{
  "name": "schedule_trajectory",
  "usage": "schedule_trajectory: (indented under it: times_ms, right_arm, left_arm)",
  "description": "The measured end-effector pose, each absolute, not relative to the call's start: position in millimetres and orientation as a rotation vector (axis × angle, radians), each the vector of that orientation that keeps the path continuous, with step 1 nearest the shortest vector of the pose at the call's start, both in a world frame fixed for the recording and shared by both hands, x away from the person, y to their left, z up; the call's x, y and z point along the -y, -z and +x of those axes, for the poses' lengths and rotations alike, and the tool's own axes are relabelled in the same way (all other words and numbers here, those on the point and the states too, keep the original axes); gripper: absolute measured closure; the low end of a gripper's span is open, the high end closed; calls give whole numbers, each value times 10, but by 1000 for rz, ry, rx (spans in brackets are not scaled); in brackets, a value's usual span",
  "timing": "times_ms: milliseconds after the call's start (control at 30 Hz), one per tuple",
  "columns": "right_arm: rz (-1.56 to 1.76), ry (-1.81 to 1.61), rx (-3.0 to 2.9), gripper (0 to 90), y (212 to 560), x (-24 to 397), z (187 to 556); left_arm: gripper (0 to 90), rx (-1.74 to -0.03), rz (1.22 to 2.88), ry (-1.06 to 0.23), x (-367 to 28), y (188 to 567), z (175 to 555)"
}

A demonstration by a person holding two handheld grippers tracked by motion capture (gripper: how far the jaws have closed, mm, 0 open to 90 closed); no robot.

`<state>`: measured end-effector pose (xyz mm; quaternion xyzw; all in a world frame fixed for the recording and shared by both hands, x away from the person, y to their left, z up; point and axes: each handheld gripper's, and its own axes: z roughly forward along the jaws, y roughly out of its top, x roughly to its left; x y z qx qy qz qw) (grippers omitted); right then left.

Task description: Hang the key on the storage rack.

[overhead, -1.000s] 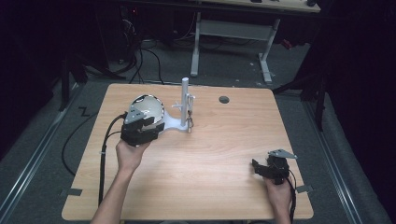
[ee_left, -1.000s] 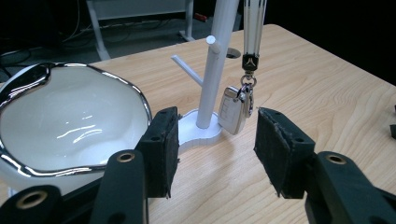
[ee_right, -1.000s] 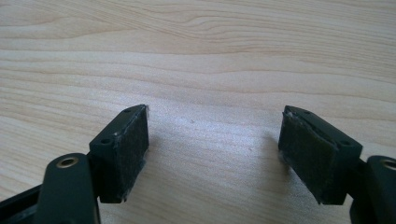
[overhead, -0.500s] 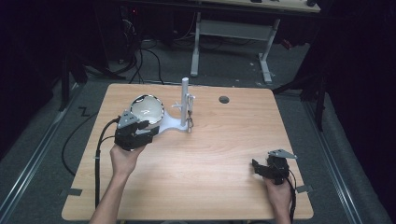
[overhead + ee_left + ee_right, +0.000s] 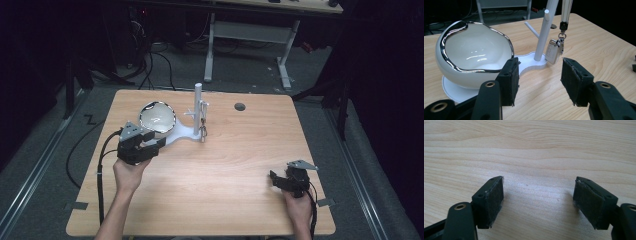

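Left gripper (image 5: 537, 82): jaws spread wide, empty, just before glossy white bowl (image 5: 474, 55) (chrome-edged rim) on white stand (image 5: 541, 35). Key fob (image 5: 553, 52), seemingly metallic, hanging off peg. Right gripper (image 5: 537, 203): parted, empty, over pale woodgrain table (image 5: 529, 147).

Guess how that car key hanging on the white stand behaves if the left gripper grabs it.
The car key hangs from a clip, so it will probably swing when touched. Its smooth casing may slip between the pads. Pulling could tip the slim white stand.
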<state>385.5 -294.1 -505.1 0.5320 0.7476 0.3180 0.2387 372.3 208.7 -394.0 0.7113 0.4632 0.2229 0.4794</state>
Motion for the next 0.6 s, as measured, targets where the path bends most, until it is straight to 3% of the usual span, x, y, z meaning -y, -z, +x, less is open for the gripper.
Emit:
schedule_trajectory:
  times_ms: [600]
  right_arm:
    - [1457, -871, -2047, 245, 5051, 2940, 3855]
  left_arm:
    - [479, -1151, 1716, -550, -2205, 3976, 3590]
